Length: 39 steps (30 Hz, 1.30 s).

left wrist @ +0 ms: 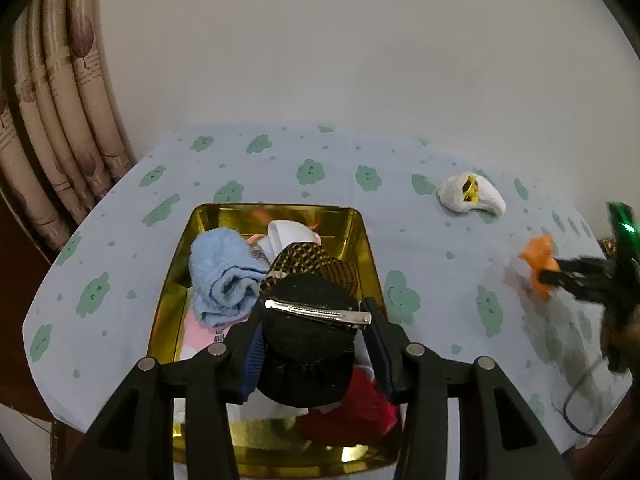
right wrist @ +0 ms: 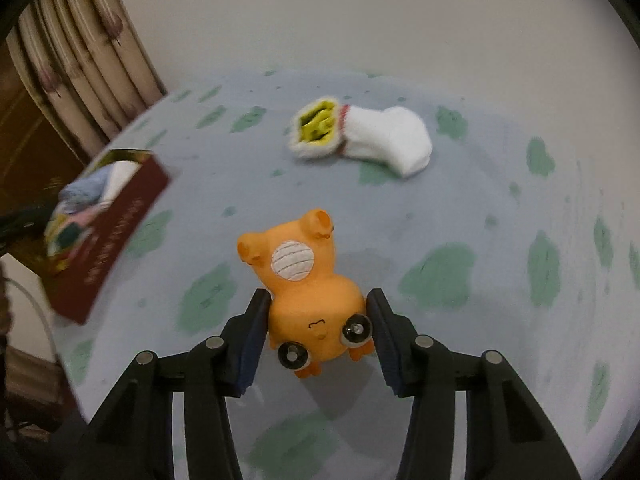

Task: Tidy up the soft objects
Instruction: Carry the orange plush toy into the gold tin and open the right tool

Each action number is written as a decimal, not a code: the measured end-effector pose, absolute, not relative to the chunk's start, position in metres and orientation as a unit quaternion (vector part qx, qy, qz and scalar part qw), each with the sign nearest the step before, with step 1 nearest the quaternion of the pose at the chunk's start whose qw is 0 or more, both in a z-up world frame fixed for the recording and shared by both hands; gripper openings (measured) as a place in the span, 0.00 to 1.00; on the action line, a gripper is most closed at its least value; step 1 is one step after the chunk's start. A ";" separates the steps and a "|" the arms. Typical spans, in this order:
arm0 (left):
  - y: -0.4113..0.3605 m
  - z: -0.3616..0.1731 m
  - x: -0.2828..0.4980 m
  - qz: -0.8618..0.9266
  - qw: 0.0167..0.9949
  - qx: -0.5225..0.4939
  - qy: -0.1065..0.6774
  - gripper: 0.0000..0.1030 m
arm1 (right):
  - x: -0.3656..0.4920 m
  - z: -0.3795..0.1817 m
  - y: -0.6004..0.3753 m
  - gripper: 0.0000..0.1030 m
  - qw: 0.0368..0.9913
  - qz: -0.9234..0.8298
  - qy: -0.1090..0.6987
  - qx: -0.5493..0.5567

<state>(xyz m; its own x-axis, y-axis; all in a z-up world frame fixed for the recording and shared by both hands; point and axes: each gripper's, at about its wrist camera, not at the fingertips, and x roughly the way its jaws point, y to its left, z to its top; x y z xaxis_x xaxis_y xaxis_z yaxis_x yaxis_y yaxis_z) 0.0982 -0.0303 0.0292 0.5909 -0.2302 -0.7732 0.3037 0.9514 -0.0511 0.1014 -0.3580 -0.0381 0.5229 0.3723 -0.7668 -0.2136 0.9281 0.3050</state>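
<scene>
My left gripper (left wrist: pixel 314 334) is shut on a black round cushion (left wrist: pixel 308 344) with a silver hair clip (left wrist: pixel 318 312), held over the gold tin box (left wrist: pixel 170 272). The box holds a blue towel (left wrist: pixel 224 280), a white sock (left wrist: pixel 288 238), a brown patterned cloth (left wrist: pixel 316 260) and a red cloth (left wrist: pixel 356 412). My right gripper (right wrist: pixel 318 330) is shut on an orange plush toy (right wrist: pixel 308 292), held upside down just above the tablecloth; both the gripper (left wrist: pixel 580 276) and the toy (left wrist: pixel 540 264) also show in the left wrist view. A white sock with a yellow lining (right wrist: pixel 360 136) lies beyond the toy, also showing in the left wrist view (left wrist: pixel 472 196).
A blue tablecloth with green flowers (left wrist: pixel 320 168) covers the round table. The box shows its red outer wall in the right wrist view (right wrist: pixel 108 240), at the left. Curtains (left wrist: pixel 60 120) hang at the back left. A black cable (left wrist: pixel 576 404) hangs at the table's right edge.
</scene>
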 end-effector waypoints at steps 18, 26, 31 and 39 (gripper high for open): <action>0.004 0.030 0.085 -0.119 0.898 0.031 0.422 0.70 | 0.080 0.035 -0.262 0.45 0.858 0.290 0.397 0.147; 0.024 0.032 0.029 -0.054 0.914 0.029 0.402 0.70 | 0.122 0.056 -0.167 0.45 0.830 0.357 0.404 0.143; 0.020 0.029 0.013 -0.025 0.915 0.075 0.395 0.70 | 0.157 0.047 -0.115 0.46 0.812 0.355 0.440 0.144; 0.040 0.014 0.018 -0.012 0.909 0.050 0.414 0.70 | 0.203 0.029 -0.060 0.46 0.810 0.312 0.482 0.117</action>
